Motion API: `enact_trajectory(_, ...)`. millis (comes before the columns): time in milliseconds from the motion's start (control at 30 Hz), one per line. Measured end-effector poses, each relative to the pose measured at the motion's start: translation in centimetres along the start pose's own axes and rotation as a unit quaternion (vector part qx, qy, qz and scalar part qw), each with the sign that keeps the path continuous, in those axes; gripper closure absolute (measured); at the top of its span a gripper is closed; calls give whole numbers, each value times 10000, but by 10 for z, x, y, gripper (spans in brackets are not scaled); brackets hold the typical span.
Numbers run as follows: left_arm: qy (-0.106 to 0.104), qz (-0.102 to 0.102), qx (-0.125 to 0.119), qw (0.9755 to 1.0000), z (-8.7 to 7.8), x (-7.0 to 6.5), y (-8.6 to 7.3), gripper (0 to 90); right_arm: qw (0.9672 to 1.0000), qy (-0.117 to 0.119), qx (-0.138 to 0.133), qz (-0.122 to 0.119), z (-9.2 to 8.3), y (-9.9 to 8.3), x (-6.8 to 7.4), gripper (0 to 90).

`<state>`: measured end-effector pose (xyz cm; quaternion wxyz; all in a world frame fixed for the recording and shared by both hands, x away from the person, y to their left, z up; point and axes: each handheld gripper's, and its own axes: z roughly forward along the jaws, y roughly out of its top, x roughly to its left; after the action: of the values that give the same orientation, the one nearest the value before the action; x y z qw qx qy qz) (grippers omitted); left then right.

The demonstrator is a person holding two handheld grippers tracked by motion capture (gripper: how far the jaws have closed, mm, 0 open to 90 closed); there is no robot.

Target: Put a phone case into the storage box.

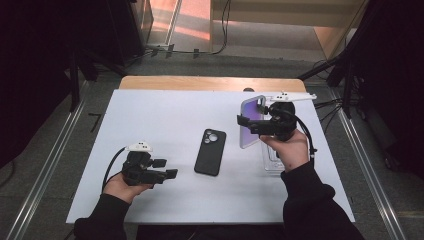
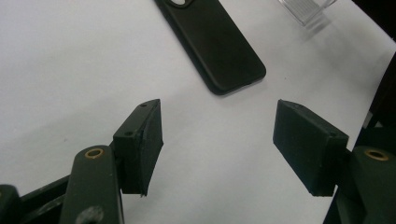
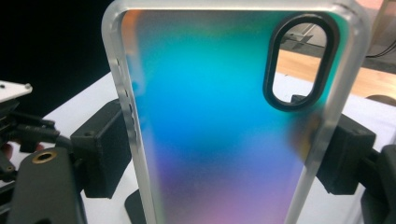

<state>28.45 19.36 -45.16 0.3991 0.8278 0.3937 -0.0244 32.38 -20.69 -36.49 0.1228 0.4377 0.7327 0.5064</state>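
Observation:
A black phone case [image 1: 210,151] [image 2: 217,46] lies flat, camera hole away from me, in the middle of the white table [image 1: 165,115]. My left gripper [image 1: 166,168] [image 2: 217,135] rests low at the front left, open, with bare table between its pads; the black case lies just beyond them. My right gripper [image 1: 248,125] [image 3: 229,156] is raised over the right side, shut on the long edges of a translucent iridescent phone case [image 1: 251,117] [image 3: 219,107]. That case stands upright with its oval camera cutout [image 3: 301,63] at the top.
A clear plastic stand [image 1: 274,162] [image 2: 306,9] sits on the table under my right hand. A wooden strip [image 1: 210,82] runs along the table's far edge. Dark equipment and cables stand on the floor around the table.

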Motion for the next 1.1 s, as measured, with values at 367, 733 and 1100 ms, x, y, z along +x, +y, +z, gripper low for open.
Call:
enact_trajectory(367,83,-25,-36,10000,-3,2,-4,330,9993,-346,-147,83,-12,7,-21,160)
enact_trajectory(733,81,-26,-69,9999,-3,2,-5,330,9966,-754,-260,213,-18,10,-42,160)
enact_trajectory(1100,70,-43,-71,9999,-3,4,-4,330,9924,-1157,-282,312,-18,16,-65,160)
